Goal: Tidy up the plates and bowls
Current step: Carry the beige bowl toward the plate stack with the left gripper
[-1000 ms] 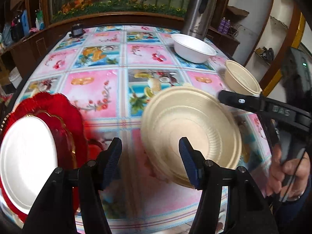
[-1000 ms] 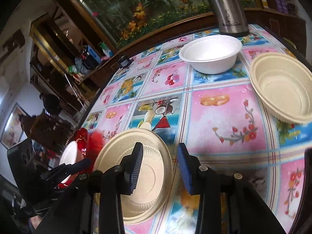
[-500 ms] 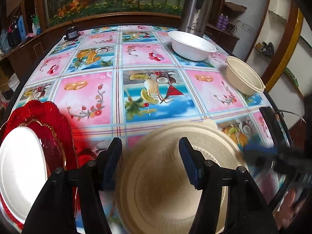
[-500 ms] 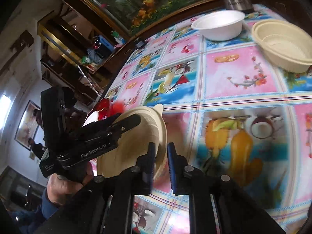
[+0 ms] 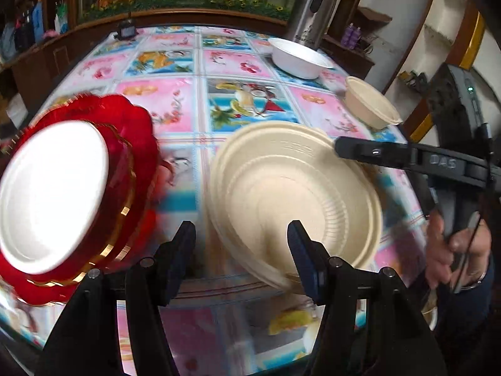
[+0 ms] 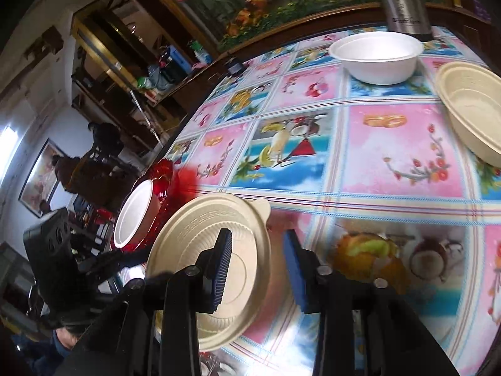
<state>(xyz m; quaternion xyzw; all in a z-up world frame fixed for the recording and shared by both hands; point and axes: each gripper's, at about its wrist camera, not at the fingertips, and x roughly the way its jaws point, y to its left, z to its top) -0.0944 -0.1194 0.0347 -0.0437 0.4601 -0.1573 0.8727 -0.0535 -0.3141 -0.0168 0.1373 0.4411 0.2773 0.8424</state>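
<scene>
Blue-padded right gripper [image 6: 256, 235] has just been closing, with the beige plate's [image 6: 188, 250] rim between its jaws; whether the pads press it I cannot tell. Left gripper [image 5: 241, 225] hangs unclenched and empty at the plate's near edge. Red dishes [image 5: 137, 144] lie left; two bowls [image 6: 375, 59] sit across the table [image 6: 391, 131].

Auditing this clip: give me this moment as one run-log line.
step: grasping beige plate | right gripper: jaws just been closing, plate rim between, not yet pinched | left gripper: open
</scene>
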